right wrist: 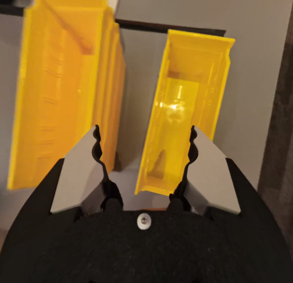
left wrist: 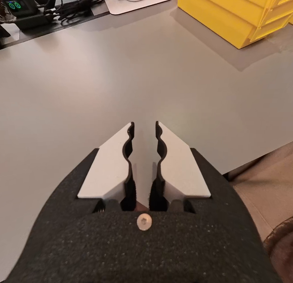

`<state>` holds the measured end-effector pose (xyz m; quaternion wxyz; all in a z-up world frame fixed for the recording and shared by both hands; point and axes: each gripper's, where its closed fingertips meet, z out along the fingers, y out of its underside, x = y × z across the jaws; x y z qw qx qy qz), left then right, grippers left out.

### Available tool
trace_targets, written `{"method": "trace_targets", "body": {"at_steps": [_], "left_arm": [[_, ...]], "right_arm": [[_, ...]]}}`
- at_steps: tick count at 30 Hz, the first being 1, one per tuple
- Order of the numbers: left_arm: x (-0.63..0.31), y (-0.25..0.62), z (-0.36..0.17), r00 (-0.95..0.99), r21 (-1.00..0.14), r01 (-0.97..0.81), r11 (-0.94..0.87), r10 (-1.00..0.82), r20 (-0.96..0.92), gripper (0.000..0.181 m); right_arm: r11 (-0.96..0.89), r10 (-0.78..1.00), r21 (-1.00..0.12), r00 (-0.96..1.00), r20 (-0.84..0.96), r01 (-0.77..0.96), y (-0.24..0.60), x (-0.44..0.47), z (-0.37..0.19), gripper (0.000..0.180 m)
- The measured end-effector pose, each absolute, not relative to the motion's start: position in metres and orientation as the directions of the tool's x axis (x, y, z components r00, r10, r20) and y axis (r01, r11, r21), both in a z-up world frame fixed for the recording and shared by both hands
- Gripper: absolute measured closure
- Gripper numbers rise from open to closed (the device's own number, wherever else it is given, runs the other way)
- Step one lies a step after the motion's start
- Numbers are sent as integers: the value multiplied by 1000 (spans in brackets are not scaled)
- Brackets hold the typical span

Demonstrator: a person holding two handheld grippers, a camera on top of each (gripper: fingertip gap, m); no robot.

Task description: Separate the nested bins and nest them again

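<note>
The right gripper [right wrist: 145, 129] has wide jaws, holding nothing; the single yellow bin [right wrist: 187, 110] lies just ahead between them, the nested stack [right wrist: 60, 92] left (rigid, light, slippery plastic). Grip its rim wall. The left gripper [left wrist: 145, 124] is narrowly parted, empty, over bare table [left wrist: 95, 85]

Stack of nested yellow plastic bins [left wrist: 234, 16]: cut off by top and right edges.
Single narrow yellow plastic bin [right wrist: 187, 110]: near right corner hidden behind right claw [right wrist: 145, 129].
Large yellow bins [right wrist: 63, 91]: blurred, top cut off.
Small dark device with green lights [left wrist: 19, 5]: too small to tell.
</note>
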<state>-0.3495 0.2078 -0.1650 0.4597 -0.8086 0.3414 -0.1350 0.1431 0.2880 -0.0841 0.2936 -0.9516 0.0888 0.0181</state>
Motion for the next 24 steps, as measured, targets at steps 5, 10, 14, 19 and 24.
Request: {"method": "trace_targets", "body": {"at_steps": [5,10,14,19,24], "left_arm": [[-347,202,-163,720,-838,-433,-331,-686,-101,156],[-344,195,-159,716,-850,-390,-353,-697,-39,155],[-346,195,-161,721,-844,-393,-364,-692,-38,155],[-344,193,-161,718,-843,-406,-354,-693,-55,155],[-344,192,-161,720,-841,-406,-358,-692,-53,155]], "right_arm": [[-767,-53,-626,985,-162,-144,265,86,-51,66],[-587,7,-801,988,-153,-120,216,31,-50,70],[-452,-5,-872,978,-210,-189,165,-12,-80,74],[-443,-11,-870,971,-238,-218,122,-52,-113,71],[-395,-80,-905,988,-134,-155,106,-41,-134,65]]}}
